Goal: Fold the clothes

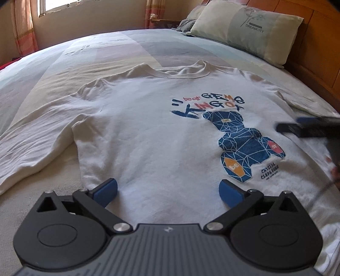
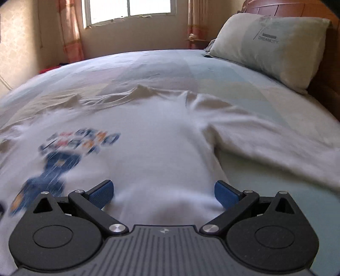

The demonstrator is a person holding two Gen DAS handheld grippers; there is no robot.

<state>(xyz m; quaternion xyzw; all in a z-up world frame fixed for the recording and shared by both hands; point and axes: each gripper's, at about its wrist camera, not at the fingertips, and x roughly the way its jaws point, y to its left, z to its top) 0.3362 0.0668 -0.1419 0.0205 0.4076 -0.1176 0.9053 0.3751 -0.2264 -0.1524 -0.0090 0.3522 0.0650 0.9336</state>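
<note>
The bed [image 1: 89, 53] takes up nearly everything here, with a striped pastel sheet and loads of bare room past the collar, out toward the window [image 2: 129, 10] and curtains [image 2: 70, 27]. A wooden headboard [image 1: 314, 42] runs along the right side, and a pillow [image 1: 248, 27] leans against it, well apart from the shirt.

The white long-sleeve shirt [image 1: 148, 131] lies flat, print side up, in the middle of the bed with the collar pointing away from the cameras. Its blue bear print [image 1: 240, 144] sits toward the right side of the chest. One sleeve [image 1: 31, 144] spreads out to the left, the other sleeve [image 2: 276, 131] out to the right, both resting on the sheet. The bottom hem is the edge nearest both tools.

Left hand-held gripper [image 1: 167, 191] hovers low over the hem, level, fingers spread wide, gripping nothing. Right hand-held gripper [image 2: 163, 191] sits over the shirt's right side near the armpit seam, also spread wide with nothing in it. The right wrist view is blurry.
</note>
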